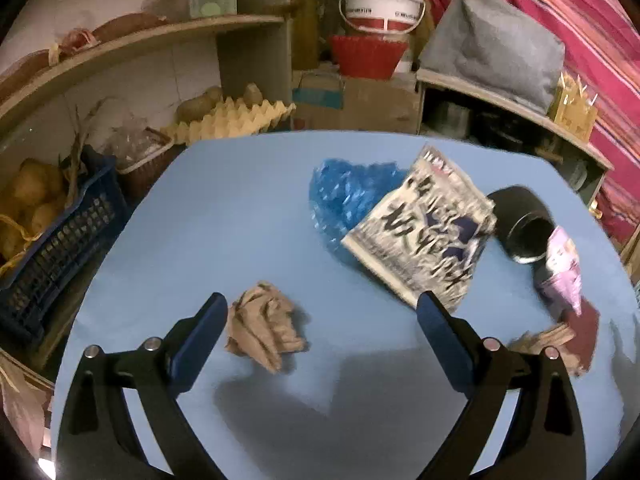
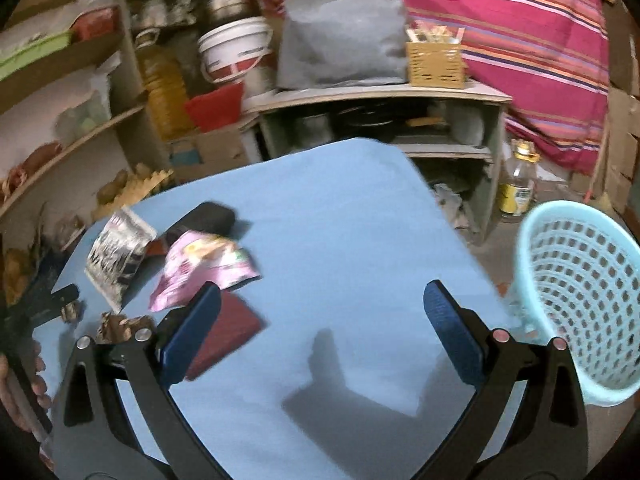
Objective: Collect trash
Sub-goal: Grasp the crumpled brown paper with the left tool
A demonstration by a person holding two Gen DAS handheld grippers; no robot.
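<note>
My left gripper (image 1: 322, 308) is open above the blue table (image 1: 240, 208). A crumpled brown paper ball (image 1: 264, 330) lies just inside its left finger. Farther off lie a blue plastic bag (image 1: 344, 196), a black-and-white printed wrapper (image 1: 424, 228), a black tube (image 1: 520, 224), a pink wrapper (image 1: 564, 268) and a dark red card (image 1: 584, 332). My right gripper (image 2: 322, 300) is open over bare tabletop (image 2: 340, 220). The dark red card (image 2: 232, 332) sits by its left finger, the pink wrapper (image 2: 204, 268) beyond it. A light blue mesh basket (image 2: 580, 300) stands at the right, past the table edge.
Shelves (image 1: 132, 44) hold bags and egg trays (image 1: 232, 116) at the left, with a blue crate (image 1: 60, 240) of potatoes. A white bucket (image 1: 382, 2), red tub and grey bundle (image 1: 496, 44) are behind. A bottle (image 2: 518, 184) stands on the floor. A hand (image 2: 24, 384) shows at the left edge.
</note>
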